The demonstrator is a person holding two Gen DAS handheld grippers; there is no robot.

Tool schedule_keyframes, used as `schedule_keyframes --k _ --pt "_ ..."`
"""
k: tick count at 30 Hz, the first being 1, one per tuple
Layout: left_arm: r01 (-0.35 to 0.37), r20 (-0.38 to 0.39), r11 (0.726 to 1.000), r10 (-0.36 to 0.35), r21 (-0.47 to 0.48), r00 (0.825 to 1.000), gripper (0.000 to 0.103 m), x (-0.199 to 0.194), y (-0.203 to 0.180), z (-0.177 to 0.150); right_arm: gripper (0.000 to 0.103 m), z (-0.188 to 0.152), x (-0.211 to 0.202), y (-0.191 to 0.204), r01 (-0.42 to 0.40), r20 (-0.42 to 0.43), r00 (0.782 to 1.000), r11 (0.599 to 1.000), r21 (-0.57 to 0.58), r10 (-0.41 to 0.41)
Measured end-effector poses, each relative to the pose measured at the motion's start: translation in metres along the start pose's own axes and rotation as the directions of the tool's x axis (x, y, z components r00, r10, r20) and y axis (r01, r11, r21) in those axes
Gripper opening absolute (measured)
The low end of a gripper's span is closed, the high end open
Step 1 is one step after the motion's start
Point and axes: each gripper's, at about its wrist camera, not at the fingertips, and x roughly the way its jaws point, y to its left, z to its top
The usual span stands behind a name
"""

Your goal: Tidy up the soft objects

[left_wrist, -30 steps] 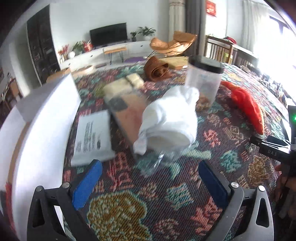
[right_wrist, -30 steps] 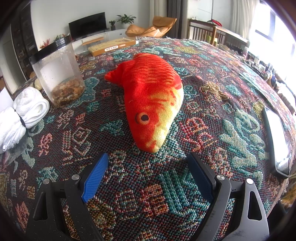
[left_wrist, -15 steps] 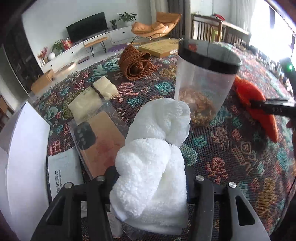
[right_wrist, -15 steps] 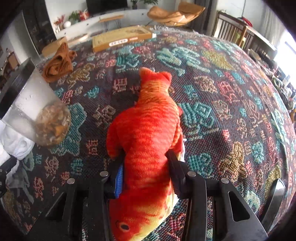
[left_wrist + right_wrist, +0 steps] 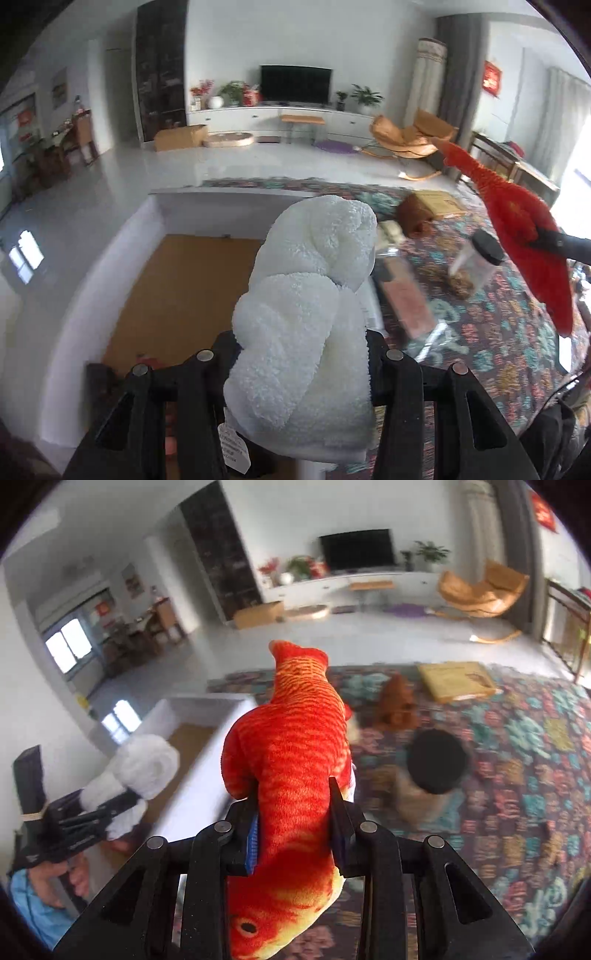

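White towel roll (image 5: 310,314): pinched at its lower half between the left gripper (image 5: 301,354) fingers, lifted clear of the tabletop and hanging over the open white box (image 5: 110,266).
Left fingers: they have just closed and now press into the towel from both sides.
Plush fish (image 5: 288,760): clamped around its middle by the right gripper (image 5: 295,830), tail up and away, head with the eye drooping below the fingers; it is in the air above the patterned tabletop (image 5: 517,775), beside the box.
Right fingers: they have just been closing and now squeeze the fish's body.
White box: brown floor bare in the part that shows; a small red thing sits low near the camera, too hidden to name.
Done: both soft things look picked up and carried toward the box.
Left: neither is set down inside yet; a brown cloth bundle (image 5: 397,705) and a pale folded cloth (image 5: 391,230) lie on the tabletop and may also count as soft.
Not soft, staying put: clear jar with a black lid (image 5: 434,764), flat yellow box (image 5: 458,681).
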Motion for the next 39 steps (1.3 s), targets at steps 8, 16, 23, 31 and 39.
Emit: schedule_keyframes --k 8,16,23,31,39 --pt "-0.352 -0.048 0.922 0.349 -0.164 0.936 0.099 -0.014 0.118 -0.050 0.081 -0.002 0.085 0.141 -0.283 -0.081 0.956 0.959 -0.006 0.281" --pt "-0.101 0.030 0.976 0.109 -0.191 0.994 0.099 -0.017 0.060 -0.061 0.081 -0.065 0.073 0.022 0.058 -0.025 0.998 0.997 -0.054 -0.059" --pt "0.263 -0.093 0.964 -0.259 0.028 0.961 0.100 0.022 -0.112 -0.080 0.081 -0.162 0.077 -0.120 0.469 -0.121 0.879 0.883 0.036 -0.462" --pt "0.106 -0.202 0.982 -0.073 0.156 0.977 0.100 0.132 -0.171 -0.113 0.083 -0.190 0.061 -0.157 0.514 -0.097 0.858 0.842 0.163 -0.505" --pt "0.053 -0.163 0.991 -0.033 0.124 0.986 0.103 0.161 -0.155 -0.112 0.084 -0.192 0.059 -0.153 0.525 -0.098 0.851 0.837 0.153 -0.516"
